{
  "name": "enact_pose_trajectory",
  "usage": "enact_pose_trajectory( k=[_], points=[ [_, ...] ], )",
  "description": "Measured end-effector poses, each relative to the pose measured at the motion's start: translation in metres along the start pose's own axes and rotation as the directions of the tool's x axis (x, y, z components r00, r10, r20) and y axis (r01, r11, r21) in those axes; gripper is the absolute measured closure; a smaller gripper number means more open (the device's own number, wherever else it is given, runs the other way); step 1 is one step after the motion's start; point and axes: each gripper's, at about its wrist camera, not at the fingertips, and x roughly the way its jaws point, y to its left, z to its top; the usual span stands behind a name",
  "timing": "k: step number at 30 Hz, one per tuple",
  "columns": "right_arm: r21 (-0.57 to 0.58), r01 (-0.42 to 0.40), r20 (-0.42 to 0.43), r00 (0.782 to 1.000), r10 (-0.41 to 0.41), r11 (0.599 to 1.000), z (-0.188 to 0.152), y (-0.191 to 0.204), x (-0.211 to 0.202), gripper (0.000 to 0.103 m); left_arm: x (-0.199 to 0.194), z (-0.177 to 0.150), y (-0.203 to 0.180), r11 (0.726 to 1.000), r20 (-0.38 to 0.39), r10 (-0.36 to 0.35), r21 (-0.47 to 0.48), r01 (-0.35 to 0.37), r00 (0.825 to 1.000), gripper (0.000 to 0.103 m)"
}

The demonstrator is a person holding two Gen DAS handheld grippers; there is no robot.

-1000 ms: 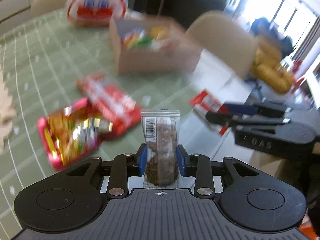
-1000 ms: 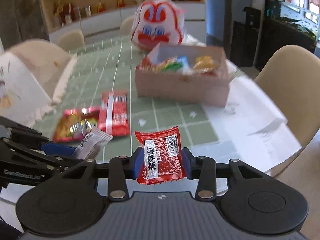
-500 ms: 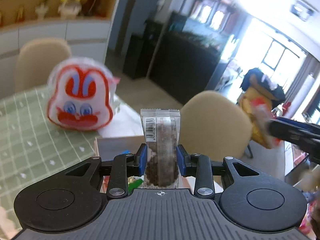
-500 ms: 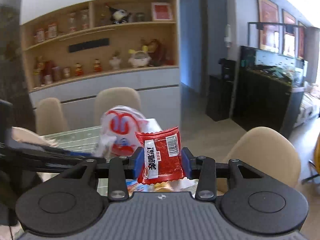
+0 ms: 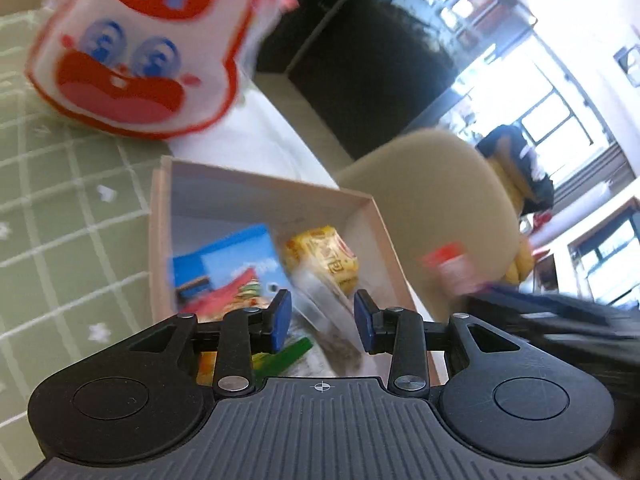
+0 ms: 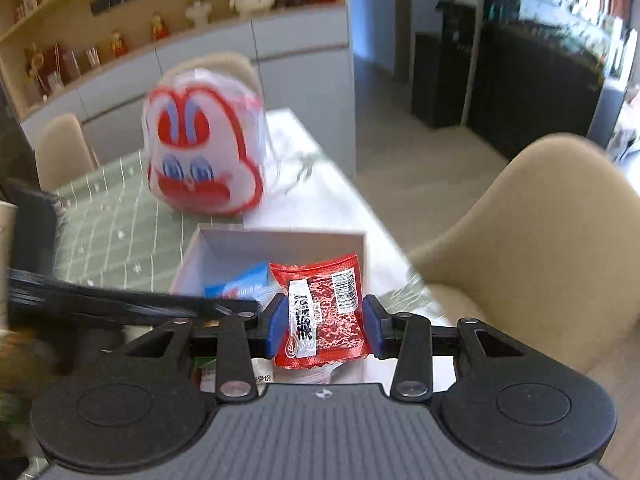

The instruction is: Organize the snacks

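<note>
Left wrist view: left gripper (image 5: 323, 322) above the cardboard box (image 5: 160, 240), jaws parted; a clear-wrapped brown snack bar (image 5: 328, 320), blurred, lies loose between them among a blue packet (image 5: 232, 264) and a yellow packet (image 5: 324, 260). Right wrist view: right gripper (image 6: 325, 326) clenched on a red packet (image 6: 322, 314) over the same box, not yet dropped. Its white label carries Chinese characters and a barcode; the brand is unreadable

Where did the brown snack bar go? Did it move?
Yes. The left tool has opened, and the brown snack bar has dropped down from between its fingers into the box.
</note>
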Motion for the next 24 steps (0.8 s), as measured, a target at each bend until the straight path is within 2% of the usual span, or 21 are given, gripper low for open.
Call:
enact_pose_trajectory(
  k=[5, 6, 7, 8, 11, 13, 16, 20, 24],
  points=[
    [0.008, -0.03, -0.039, 0.999, 0.03, 1.0, -0.023, 0.011, 0.048, 0.063, -0.06, -0.014, 0.027, 0.999, 0.071, 0.052, 0.004, -0.052, 0.996, 0.065],
    [0.01, -0.051, -0.037, 0.998, 0.051, 0.999, -0.029, 0.011, 0.054, 0.06, -0.069, -0.022, 0.032, 0.998, 0.072, 0.069, 0.001, -0.069, 0.995, 0.065],
    [0.011, -0.071, -0.034, 0.997, 0.072, 0.997, -0.033, 0.012, 0.057, 0.052, -0.077, -0.028, 0.036, 0.995, 0.072, 0.098, -0.009, -0.098, 0.993, 0.065],
    [0.014, -0.086, -0.031, 0.996, 0.087, 0.996, -0.037, 0.013, 0.056, 0.051, -0.085, -0.038, 0.043, 0.991, 0.072, 0.134, -0.018, -0.133, 0.988, 0.065],
    [0.014, -0.113, 0.008, 0.994, 0.113, 0.993, -0.047, 0.014, 0.037, 0.045, -0.104, -0.071, 0.061, 0.974, 0.068, 0.225, -0.029, -0.223, 0.972, 0.065],
    [-0.004, -0.094, 0.068, 0.993, 0.094, 0.996, -0.057, 0.016, 0.01, 0.036, -0.114, -0.095, 0.07, 0.964, 0.069, 0.266, -0.051, -0.263, 0.962, 0.065],
    [-0.061, -0.085, 0.135, 0.987, 0.093, 0.994, -0.076, 0.026, -0.026, 0.031, -0.126, -0.125, 0.083, 0.943, 0.081, 0.321, -0.118, -0.311, 0.944, 0.065],
    [-0.124, -0.127, 0.15, 0.978, 0.145, 0.984, -0.11, 0.045, -0.049, 0.025, -0.143, -0.158, 0.089, 0.93, 0.073, 0.337, -0.179, -0.32, 0.939, 0.065],
    [-0.189, -0.195, 0.083, 0.973, 0.213, 0.962, -0.146, 0.078, -0.042, 0.025, -0.15, -0.188, 0.079, 0.945, 0.039, 0.281, -0.186, -0.27, 0.959, 0.065]
  ],
)
